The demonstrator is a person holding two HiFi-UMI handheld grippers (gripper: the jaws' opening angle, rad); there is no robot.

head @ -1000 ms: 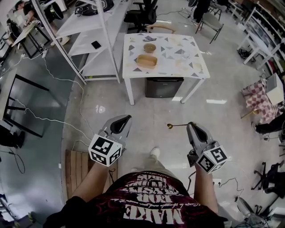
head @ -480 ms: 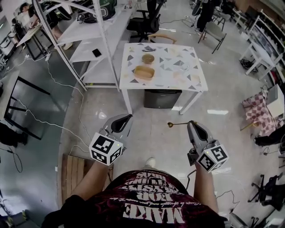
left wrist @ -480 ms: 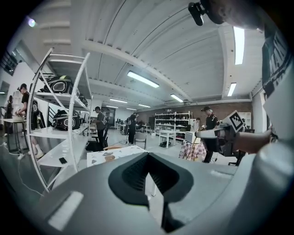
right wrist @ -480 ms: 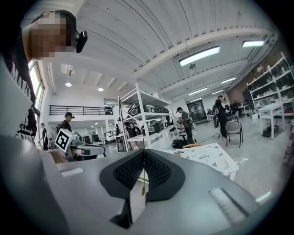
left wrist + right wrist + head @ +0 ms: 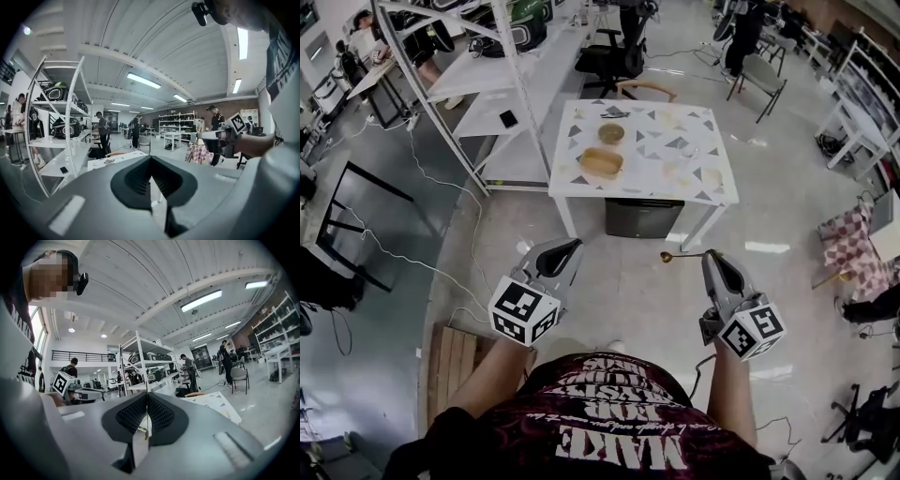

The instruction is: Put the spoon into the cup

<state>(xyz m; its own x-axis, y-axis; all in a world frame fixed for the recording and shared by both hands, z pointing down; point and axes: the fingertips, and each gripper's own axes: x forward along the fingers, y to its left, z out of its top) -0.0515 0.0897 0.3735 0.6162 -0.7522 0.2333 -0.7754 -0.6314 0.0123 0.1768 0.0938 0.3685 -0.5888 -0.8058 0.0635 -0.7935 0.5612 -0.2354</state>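
Observation:
My right gripper (image 5: 711,256) (image 5: 147,395) is shut on the handle of a gold spoon (image 5: 682,254), which sticks out level to the left, its bowl at the far end. The thin handle (image 5: 146,426) shows between the pads in the right gripper view. My left gripper (image 5: 571,246) (image 5: 151,158) is shut and holds nothing. Both hang over the floor, well short of the white patterned table (image 5: 675,173). A small round wooden cup (image 5: 612,133) stands on the table's left half.
A shallow wooden dish (image 5: 601,162) lies just in front of the cup. A black box (image 5: 644,217) sits under the table. White shelving (image 5: 478,112) stands left of it, with cables (image 5: 412,262) on the floor. A wooden pallet (image 5: 464,370) lies lower left. Chairs and people are farther back.
The table has slid lower in the head view and a little nearer as the person walks. Both grippers keep their pose, and the spoon stays in the right one.

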